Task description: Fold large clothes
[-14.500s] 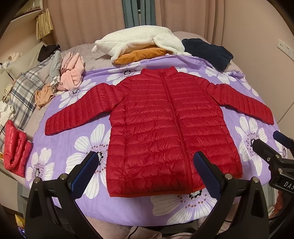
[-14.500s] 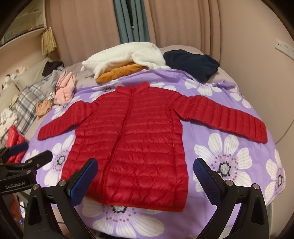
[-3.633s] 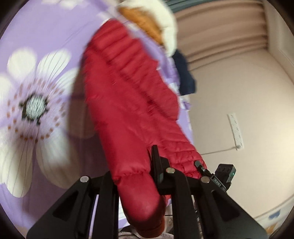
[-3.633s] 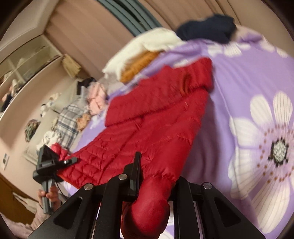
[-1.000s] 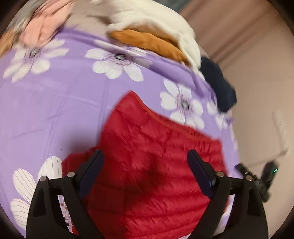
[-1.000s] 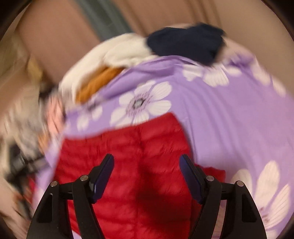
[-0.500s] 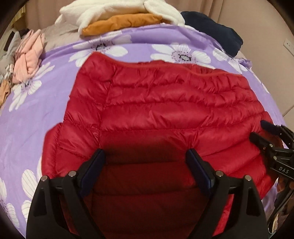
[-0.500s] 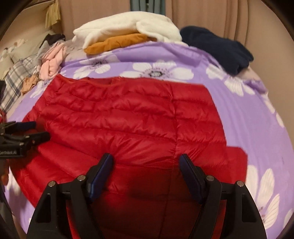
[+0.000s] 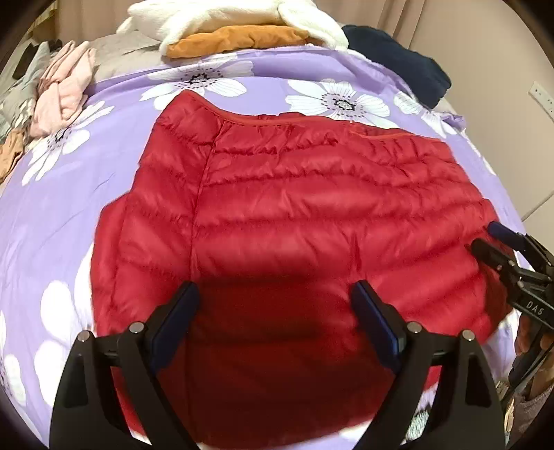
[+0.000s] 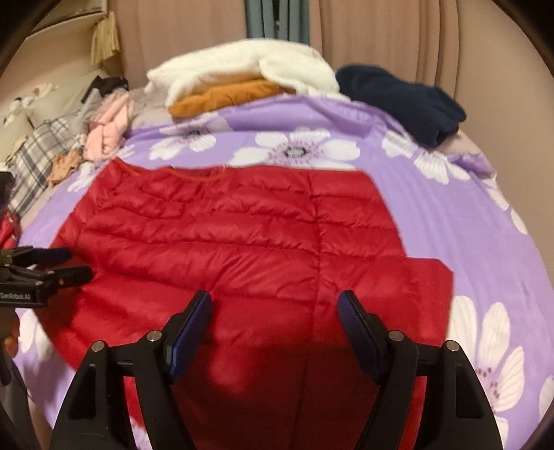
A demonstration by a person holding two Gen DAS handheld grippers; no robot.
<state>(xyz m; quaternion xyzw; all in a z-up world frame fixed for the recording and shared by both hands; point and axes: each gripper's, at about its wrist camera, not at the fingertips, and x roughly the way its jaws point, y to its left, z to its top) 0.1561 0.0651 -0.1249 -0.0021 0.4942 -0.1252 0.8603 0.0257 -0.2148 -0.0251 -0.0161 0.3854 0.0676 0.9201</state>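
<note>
The red puffer jacket (image 9: 294, 214) lies folded into a wide block on the purple flowered bedspread (image 9: 69, 180), sleeves tucked under. It also shows in the right wrist view (image 10: 242, 242), with one folded part sticking out at its right side (image 10: 426, 284). My left gripper (image 9: 275, 311) is open and empty, just above the jacket's near part. My right gripper (image 10: 275, 318) is open and empty above the jacket's near edge. The right gripper shows at the right of the left wrist view (image 9: 502, 249), and the left gripper at the left of the right wrist view (image 10: 55, 263).
White and orange folded clothes (image 9: 235, 24) and a navy garment (image 9: 398, 62) lie at the far end of the bed. Pink clothes (image 9: 62, 90) and a plaid item (image 10: 38, 155) lie at the far left. A wall (image 9: 502, 69) stands to the right.
Both grippers have drawn back slightly toward the near edge and stayed open. The jacket lies folded as before.
</note>
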